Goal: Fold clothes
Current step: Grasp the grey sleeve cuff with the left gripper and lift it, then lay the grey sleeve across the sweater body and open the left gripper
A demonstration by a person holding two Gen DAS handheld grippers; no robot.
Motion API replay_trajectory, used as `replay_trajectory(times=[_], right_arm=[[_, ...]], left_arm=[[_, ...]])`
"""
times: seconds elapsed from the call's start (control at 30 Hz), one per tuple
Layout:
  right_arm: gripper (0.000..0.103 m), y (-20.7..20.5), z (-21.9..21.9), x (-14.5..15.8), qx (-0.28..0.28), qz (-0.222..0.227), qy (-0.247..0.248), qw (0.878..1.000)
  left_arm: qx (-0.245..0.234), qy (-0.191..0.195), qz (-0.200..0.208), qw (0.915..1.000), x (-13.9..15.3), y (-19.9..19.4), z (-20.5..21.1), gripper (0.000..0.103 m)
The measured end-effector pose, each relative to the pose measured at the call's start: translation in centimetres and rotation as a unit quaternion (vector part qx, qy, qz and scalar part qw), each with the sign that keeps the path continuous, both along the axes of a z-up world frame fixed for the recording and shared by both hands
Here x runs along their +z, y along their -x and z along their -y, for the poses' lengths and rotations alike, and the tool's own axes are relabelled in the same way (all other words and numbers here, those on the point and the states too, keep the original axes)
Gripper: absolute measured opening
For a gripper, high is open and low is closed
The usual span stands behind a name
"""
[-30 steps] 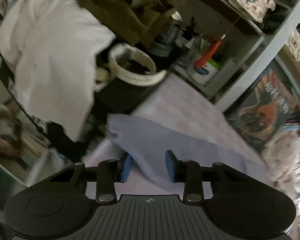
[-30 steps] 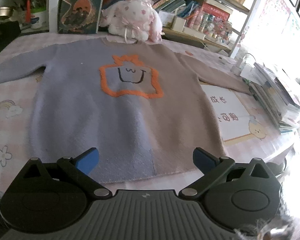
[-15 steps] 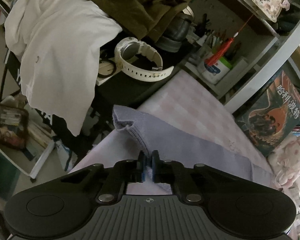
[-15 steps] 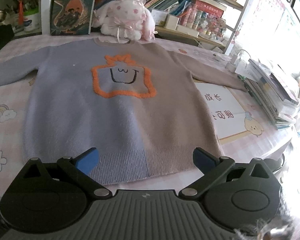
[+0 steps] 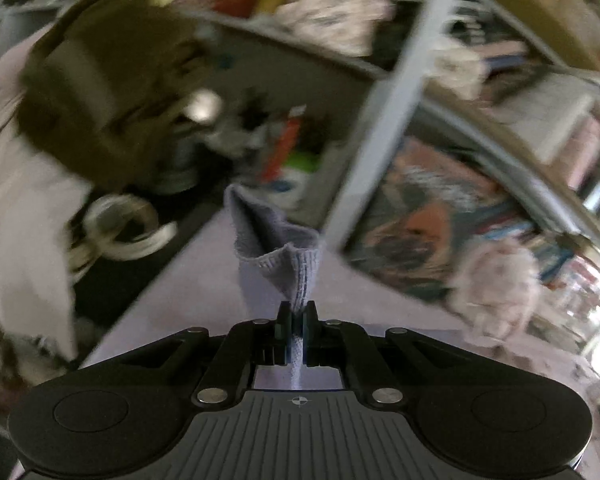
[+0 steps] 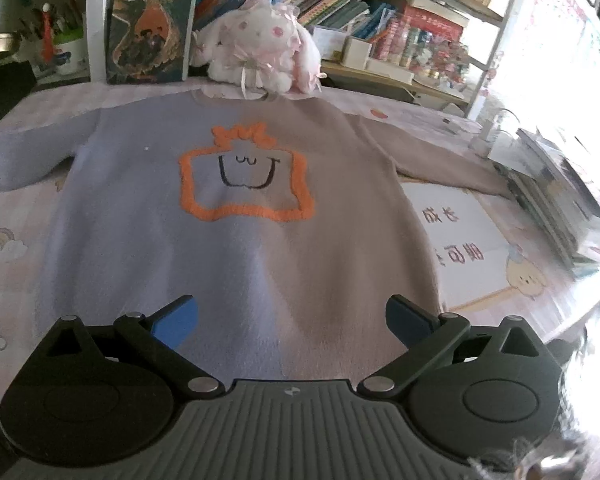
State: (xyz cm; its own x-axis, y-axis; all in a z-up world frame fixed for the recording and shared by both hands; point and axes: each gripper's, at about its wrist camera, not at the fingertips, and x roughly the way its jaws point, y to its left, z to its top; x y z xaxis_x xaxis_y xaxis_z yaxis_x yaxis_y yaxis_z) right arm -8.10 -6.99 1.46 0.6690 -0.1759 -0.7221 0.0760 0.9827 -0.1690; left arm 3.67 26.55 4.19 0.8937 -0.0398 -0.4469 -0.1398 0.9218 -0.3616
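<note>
Left wrist view: left gripper clamped tight on ribbed lilac cuff of sweater sleeve, cuff lifted clear of desk, fabric bunched upward beyond the fingertips; gripper angled shallowly downward toward blurred shelf clutter. Right wrist view: right gripper spread wide, nothing between blue pads, tilted steeply down over lower hem region. Sweater spread flat face-up on desk, lilac half left, tan half right, orange outline motif centred; plush rabbit just beyond collar.
</note>
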Motion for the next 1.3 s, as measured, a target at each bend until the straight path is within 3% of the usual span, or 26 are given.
replay_trajectory(times=[0.17,0.37,0.57,0.9,1.1,1.3], right_arm=[[0.101,-1.6,2.6,-0.2,0.052,0.010,-0.012,0.999],[0.101,-3.7,8.2,0.3,0.112,0.024,-0.047,0.992],[0.101,-5.6,13.8,-0.4,0.141,0.005,-0.076,0.987],[0.101,-7.7,19.0,-1.3,0.189,-0.018,-0.101,0.977],[0.101,-8.2,21.1,-1.5,0.182,-0.024,-0.101,0.978],[0.101,-8.3,22.7,-1.8,0.166,-0.033,-0.105,0.980]], left_arm=[[-0.042,-0.025,0.024,0.9985,2.7,-0.9,7.3,0.003],[-0.053,-0.066,0.027,0.9960,4.5,-3.3,15.9,0.003],[-0.053,-0.100,0.027,0.9933,5.3,-5.1,22.4,0.003],[-0.064,-0.118,0.000,0.9909,4.0,-8.0,30.5,0.003],[-0.078,-0.120,-0.019,0.9895,2.4,-9.4,34.0,0.003],[-0.109,-0.140,-0.079,0.9810,-0.7,-10.8,36.7,0.009]])
